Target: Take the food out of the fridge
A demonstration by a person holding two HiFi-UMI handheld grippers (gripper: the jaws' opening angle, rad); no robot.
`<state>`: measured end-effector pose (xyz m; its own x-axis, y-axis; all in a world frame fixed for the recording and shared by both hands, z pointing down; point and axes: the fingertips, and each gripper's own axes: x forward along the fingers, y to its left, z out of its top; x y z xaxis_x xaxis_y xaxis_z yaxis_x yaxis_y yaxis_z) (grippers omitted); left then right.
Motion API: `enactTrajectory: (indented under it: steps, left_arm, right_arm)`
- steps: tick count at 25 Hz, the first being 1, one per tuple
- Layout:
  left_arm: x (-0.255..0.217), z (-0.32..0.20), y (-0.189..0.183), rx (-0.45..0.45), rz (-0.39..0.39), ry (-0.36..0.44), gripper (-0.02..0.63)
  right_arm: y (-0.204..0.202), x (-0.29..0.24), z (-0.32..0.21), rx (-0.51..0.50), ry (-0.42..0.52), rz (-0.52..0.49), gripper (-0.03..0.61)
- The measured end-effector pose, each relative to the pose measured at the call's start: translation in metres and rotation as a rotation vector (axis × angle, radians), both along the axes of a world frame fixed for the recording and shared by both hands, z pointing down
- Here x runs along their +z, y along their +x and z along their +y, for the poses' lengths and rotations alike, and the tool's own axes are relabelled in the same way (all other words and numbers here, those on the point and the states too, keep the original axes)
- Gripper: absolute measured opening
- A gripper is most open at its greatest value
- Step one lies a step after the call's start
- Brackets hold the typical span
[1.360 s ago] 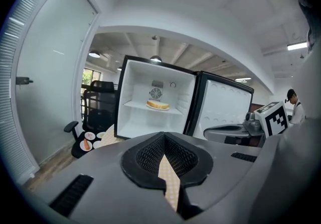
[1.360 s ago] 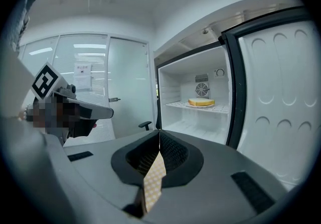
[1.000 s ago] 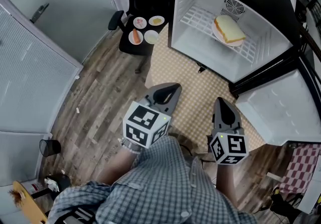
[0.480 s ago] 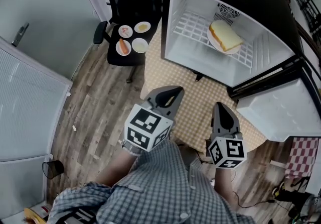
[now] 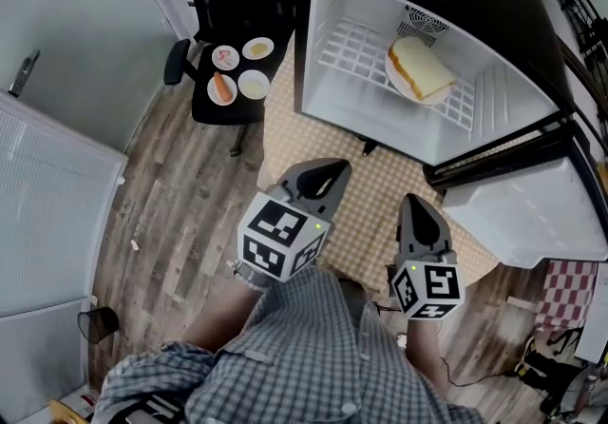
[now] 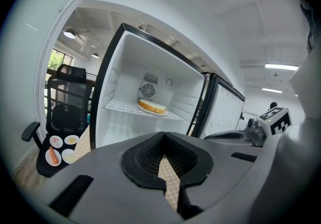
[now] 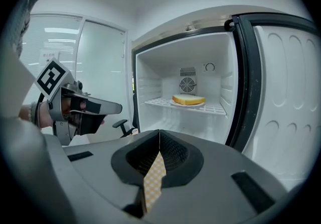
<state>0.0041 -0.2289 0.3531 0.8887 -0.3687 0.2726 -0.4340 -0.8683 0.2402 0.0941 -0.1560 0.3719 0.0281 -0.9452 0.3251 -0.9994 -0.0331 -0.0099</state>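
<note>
Chair: a black office chair point(image 5: 203, 111) stands at the far left of the fridge, its seat carrying four small plates point(image 5: 254, 84); one of them holds a sausage point(image 5: 221, 86).
Floor: wood planks point(image 5: 180, 194), with a chequered mat point(image 5: 304, 137) spread in front of the fridge and under both tongs.
Left tongs: the left tongs point(image 5: 320, 170) are clenched tip to tip with nothing in them, held over the mat and pointing toward the open fridge.
Fridge: the fridge point(image 5: 494, 94) stands open, white inside, with a wire shelf point(image 5: 347, 47) across it and a round fan point(image 5: 426, 21) on the back wall.
Food: a slice of bread point(image 5: 423, 67) lies on a plate point(image 5: 397, 82) on the wire shelf, toward the back and just below the fan.
Food and tongs: the bread is well apart from both tongs, deep in the fridge ahead of them; from the head view it sits up and to the right of the left tongs and nearly straight beyond the right pair.
Right tongs: the right tongs point(image 5: 419, 202) are also clenched and empty, beside the left pair over the mat's right part, close to the lower edge of the fridge opening.
Door: the fridge door point(image 5: 532, 222) is swung wide open to the right of the right tongs.
</note>
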Motion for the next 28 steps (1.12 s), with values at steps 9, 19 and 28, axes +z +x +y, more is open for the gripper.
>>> enactTrajectory:
  steps: [9,19,28]
  left_arm:
    - [-0.009,-0.014,0.030,-0.074,0.043,-0.015,0.006]
    - [-0.014,-0.040,0.072,-0.131,0.122,-0.102,0.006]
    - [0.007,-0.067,0.108,-0.139,0.228,-0.374,0.006]
  right_arm:
    - [0.020,-0.003,-0.003,-0.054,0.014,-0.020,0.011]
    - [0.039,-0.003,-0.008,-0.113,0.017,-0.039,0.009]
    - [0.058,0.001,-0.009,-0.117,0.012,-0.049,0.011]
